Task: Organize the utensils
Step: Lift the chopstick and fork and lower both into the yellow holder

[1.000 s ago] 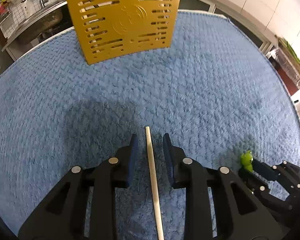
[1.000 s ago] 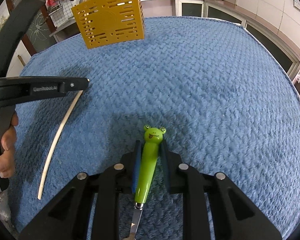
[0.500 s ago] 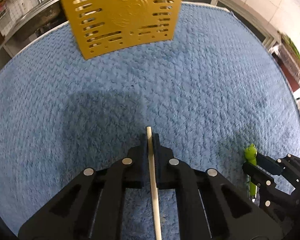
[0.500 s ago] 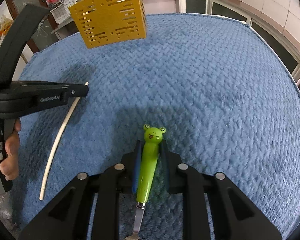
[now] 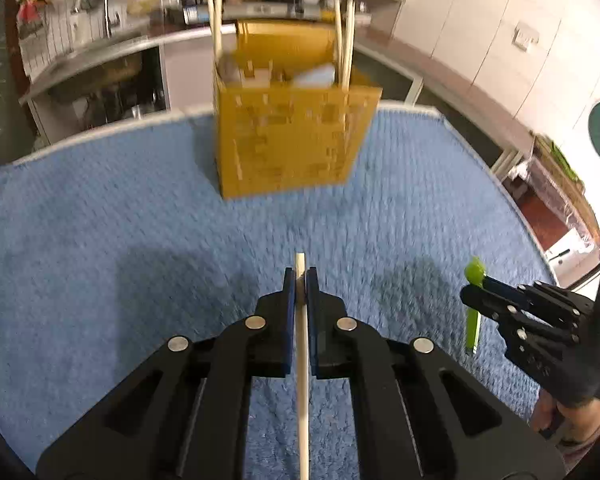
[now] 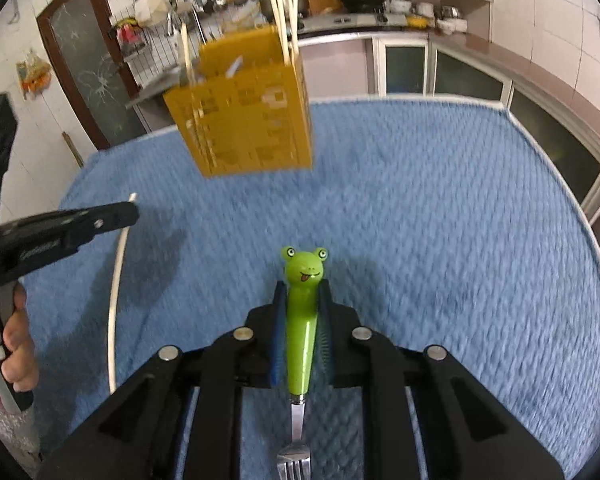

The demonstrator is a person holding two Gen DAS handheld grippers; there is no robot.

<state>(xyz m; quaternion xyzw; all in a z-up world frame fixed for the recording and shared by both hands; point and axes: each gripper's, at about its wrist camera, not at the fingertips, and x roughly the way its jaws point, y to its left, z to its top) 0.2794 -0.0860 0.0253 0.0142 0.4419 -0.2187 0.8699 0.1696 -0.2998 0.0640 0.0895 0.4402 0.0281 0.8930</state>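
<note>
The left gripper [image 5: 300, 278] is clamped on a thin, pale chopstick [image 5: 302, 380], whose squared tip pokes just past the pads. To its right, the right gripper [image 6: 302, 292] pinches a fork [image 6: 300, 344] by its glossy green handle. The handle ends in a cartoon frog head just beyond the pads, and the steel tines point back toward the camera. Ahead of both, on the blue woven mat [image 6: 440, 240], stands a yellow slotted holder [image 5: 292, 140] with chopsticks upright inside.
</note>
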